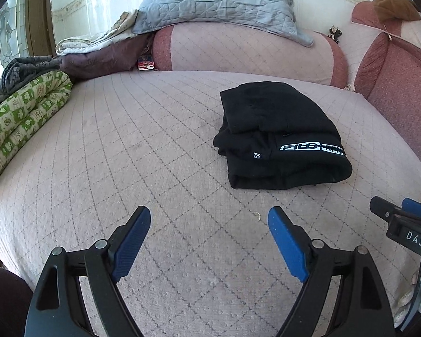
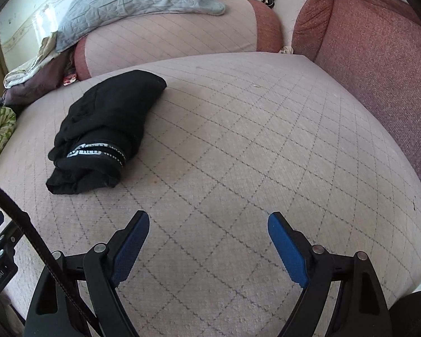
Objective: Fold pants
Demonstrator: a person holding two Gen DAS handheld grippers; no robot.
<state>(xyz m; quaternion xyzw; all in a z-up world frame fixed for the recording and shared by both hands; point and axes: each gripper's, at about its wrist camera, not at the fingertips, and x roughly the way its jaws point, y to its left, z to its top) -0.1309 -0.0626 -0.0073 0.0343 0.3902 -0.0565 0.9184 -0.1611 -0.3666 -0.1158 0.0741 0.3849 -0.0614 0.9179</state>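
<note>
In the left wrist view we see the left gripper (image 1: 209,221) with its two blue-padded fingers (image 1: 132,241) spread wide apart and nothing between them. It hangs over the pink quilted bed cover (image 1: 126,154). The black pants (image 1: 278,137) lie folded in a compact bundle on this cover, ahead of the gripper and a little to its right, well apart from the fingertips. A white printed band (image 1: 311,148) runs across the near part of the bundle (the letters are too distorted for us to read). At the right edge a part of the right gripper (image 1: 401,216) comes into the view. Farther back a grey quilted pillow (image 1: 216,2) rests on a pink bolster (image 1: 247,50), and a green patterned blanket (image 1: 22,118) lies rolled at the left.

In the right wrist view the right gripper (image 2: 209,224) is also wide open and holds nothing. Here the pants (image 2: 106,129) lie ahead and clearly to the left of it, not touching either finger. A black cable (image 2: 28,227) crosses the lower left corner, in front of the gripper body.
</note>
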